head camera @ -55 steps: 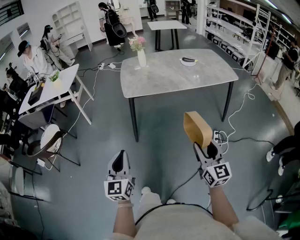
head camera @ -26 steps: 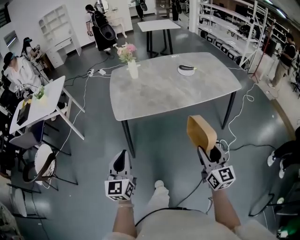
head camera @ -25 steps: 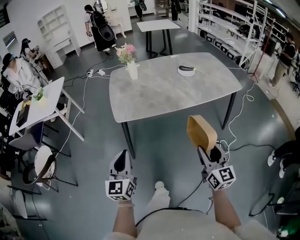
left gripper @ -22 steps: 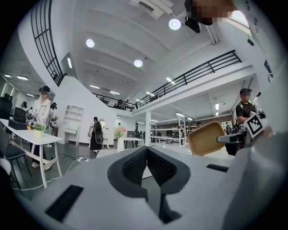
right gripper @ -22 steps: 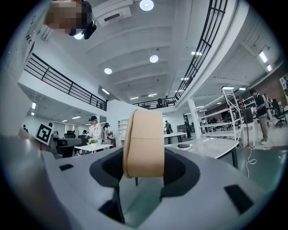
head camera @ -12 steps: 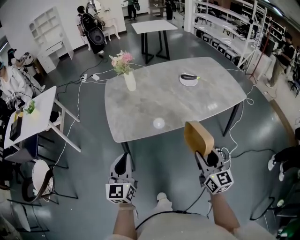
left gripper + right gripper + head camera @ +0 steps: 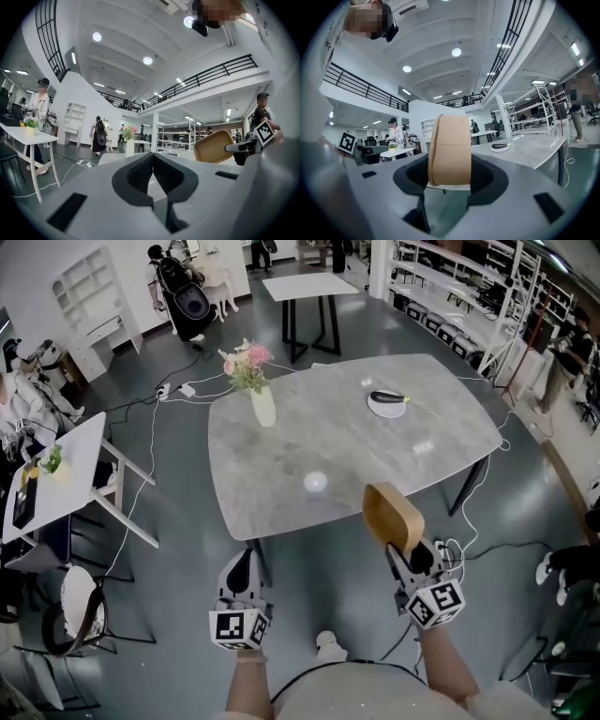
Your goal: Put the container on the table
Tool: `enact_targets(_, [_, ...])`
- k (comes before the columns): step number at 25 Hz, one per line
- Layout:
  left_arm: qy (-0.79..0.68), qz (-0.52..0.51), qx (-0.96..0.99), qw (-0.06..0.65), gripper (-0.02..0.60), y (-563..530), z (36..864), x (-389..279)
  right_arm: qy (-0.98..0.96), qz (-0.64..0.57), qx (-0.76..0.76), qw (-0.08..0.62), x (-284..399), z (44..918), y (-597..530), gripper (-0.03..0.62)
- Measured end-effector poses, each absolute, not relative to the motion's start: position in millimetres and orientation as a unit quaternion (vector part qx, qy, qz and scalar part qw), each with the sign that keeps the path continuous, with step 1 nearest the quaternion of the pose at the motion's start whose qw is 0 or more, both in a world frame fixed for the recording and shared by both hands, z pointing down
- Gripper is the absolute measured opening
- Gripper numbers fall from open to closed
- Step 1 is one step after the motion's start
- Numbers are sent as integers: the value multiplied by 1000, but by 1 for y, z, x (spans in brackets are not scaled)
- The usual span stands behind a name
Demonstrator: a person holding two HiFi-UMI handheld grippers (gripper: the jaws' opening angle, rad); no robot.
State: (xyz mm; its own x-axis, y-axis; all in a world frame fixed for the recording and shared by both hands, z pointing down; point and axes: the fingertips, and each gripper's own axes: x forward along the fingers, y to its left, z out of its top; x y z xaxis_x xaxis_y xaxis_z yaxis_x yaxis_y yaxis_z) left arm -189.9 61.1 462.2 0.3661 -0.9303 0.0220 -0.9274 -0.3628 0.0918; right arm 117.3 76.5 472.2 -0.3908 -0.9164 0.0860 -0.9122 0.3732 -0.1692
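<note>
container (image 7: 392,515): tan, matt, smooth | table (image 7: 281,456) top: grey marbled stone look, polished, glare spot near its front edge | table legs (image 7: 471,484): black metal | vase (image 7: 264,409): white, glossy | floor (image 7: 187,549): grey, smooth, faint sheen

No words, numbers or brands are legible; the lower-left marker cube (image 7: 239,627) and lower-right marker cube (image 7: 433,604) bear only black-and-white code squares.

The table (image 7: 281,474) stands before you: vase (image 7: 263,407) on its far left, plate (image 7: 386,404) on its far right. The container (image 7: 394,517), in your right gripper (image 7: 409,547), is at its near edge. Your left gripper (image 7: 243,557) is near the near-left corner. A desk (image 7: 56,465) stands to the left.
</note>
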Motion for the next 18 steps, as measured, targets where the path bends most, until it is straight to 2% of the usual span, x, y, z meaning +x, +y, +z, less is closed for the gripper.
enact_targets(18, [-570,-11,820,51,5,39,472,-200,838,-109,-535,26,103,471,41,221])
